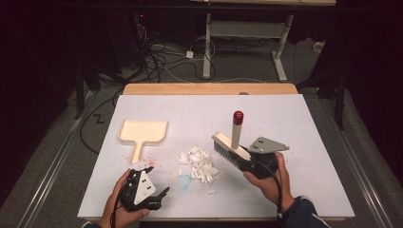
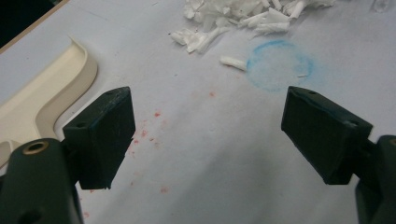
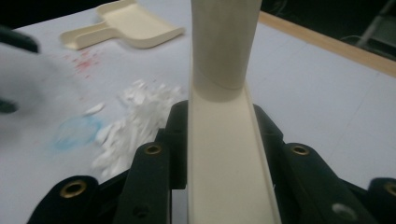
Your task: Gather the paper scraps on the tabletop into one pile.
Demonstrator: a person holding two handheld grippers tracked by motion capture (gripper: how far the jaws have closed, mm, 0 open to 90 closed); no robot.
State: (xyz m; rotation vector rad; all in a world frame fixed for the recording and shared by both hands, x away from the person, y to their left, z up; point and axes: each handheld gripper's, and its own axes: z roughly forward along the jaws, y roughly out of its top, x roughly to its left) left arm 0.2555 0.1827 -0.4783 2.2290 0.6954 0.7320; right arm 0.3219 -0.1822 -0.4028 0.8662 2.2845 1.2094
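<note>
A cream hand brush point(image 1: 231, 146) with grey bristles and a red-capped upright handle is held at the right of the white table; my right gripper point(image 1: 248, 160) is shut on its flat back point(image 3: 224, 154), the handle rising ahead of the jaws. A pile of white paper scraps point(image 1: 199, 164) lies in the middle, just left of the bristles. A cream dustpan point(image 1: 141, 133) lies flat at the left, handle toward the person. My left gripper point(image 1: 159, 183) rests low near the front edge, open and empty point(image 2: 205, 135), the dustpan's handle point(image 2: 28, 116) to its left.
A faint blue ring stain point(image 2: 279, 64) and red specks point(image 2: 149, 133) mark the white table cover point(image 1: 294, 123). One stray scrap point(image 2: 232, 62) lies beside the ring. Beyond the table's wooden far edge point(image 1: 209, 89) are cables and desk legs on the floor.
</note>
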